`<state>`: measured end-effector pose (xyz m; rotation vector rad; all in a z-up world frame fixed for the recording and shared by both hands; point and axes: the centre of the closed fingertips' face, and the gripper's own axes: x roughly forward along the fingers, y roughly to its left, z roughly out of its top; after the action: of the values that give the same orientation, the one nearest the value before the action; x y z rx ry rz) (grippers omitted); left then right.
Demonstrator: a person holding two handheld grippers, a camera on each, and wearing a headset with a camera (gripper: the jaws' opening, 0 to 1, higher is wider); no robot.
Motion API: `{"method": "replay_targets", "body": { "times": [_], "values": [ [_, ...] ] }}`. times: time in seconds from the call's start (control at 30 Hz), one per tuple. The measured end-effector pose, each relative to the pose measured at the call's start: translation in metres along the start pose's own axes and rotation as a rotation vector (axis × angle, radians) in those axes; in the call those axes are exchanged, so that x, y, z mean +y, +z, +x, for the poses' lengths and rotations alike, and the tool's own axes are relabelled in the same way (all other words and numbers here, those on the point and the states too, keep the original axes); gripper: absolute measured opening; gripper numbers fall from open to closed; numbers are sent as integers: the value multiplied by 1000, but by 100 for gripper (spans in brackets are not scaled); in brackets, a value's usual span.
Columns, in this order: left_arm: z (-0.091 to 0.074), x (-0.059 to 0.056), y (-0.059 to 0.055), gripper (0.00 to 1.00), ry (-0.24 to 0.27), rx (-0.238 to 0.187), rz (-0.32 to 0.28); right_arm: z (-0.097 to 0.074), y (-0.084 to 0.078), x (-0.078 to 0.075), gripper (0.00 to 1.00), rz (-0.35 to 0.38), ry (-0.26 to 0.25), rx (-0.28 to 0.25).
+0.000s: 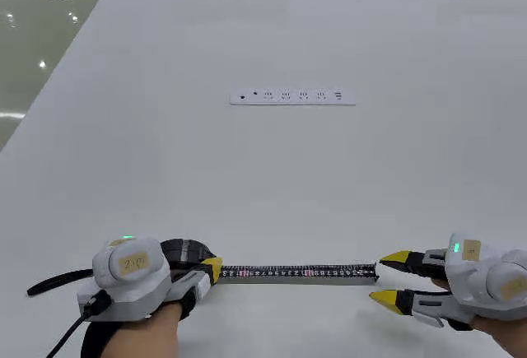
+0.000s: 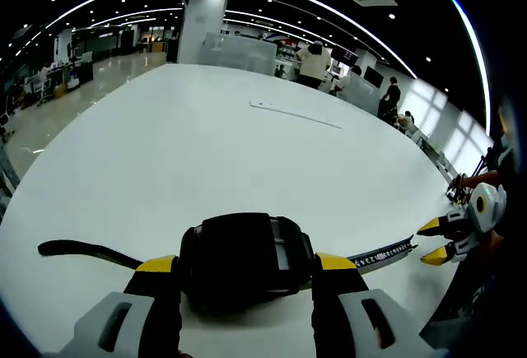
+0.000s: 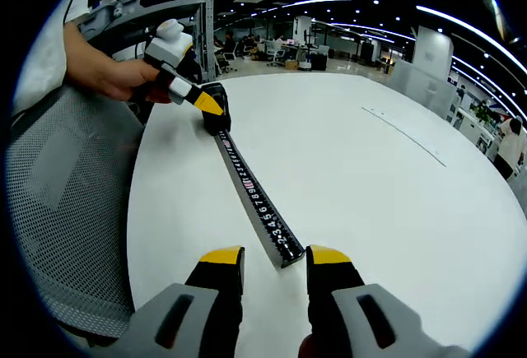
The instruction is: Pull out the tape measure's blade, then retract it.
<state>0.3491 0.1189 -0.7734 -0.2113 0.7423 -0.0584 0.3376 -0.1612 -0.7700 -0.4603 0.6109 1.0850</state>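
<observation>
Up front, the left gripper point(image 2: 245, 262) clamps the tape measure's black case point(image 1: 185, 253) between closed jaws at the near edge of the table point(image 1: 247, 185). The blade point(image 1: 300, 272) lies flat and drawn out to the right gripper point(image 1: 389, 276). Its yellow-tipped jaws stand apart at the blade's end, holding nothing. The pull looks done, so a clean retract likely calls for a firm hold on the case and a slow, guided return, with the open jaws kept off the blade's end. Both hands sit low and level, jaws aimed at each other along the blade. Farther back, a power strip point(image 1: 292, 97) lies well apart.
</observation>
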Motion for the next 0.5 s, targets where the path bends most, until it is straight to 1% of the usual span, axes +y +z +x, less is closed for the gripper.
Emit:
{"method": "replay_targets", "body": {
  "times": [0.07,0.17,0.4,0.5],
  "values": [
    [0,0,0,61,0,3,1,2,-1,-3,23,-8,-1,2],
    [-1,-1,0,61,-1,5,0,5,-3,-6,23,-13,1,10],
    [0,0,0,61,0,6,1,12,-10,-10,21,-32,37,37],
    [0,-1,1,61,0,7,1,14,-11,-9,20,-48,52,40]
  ]
}}
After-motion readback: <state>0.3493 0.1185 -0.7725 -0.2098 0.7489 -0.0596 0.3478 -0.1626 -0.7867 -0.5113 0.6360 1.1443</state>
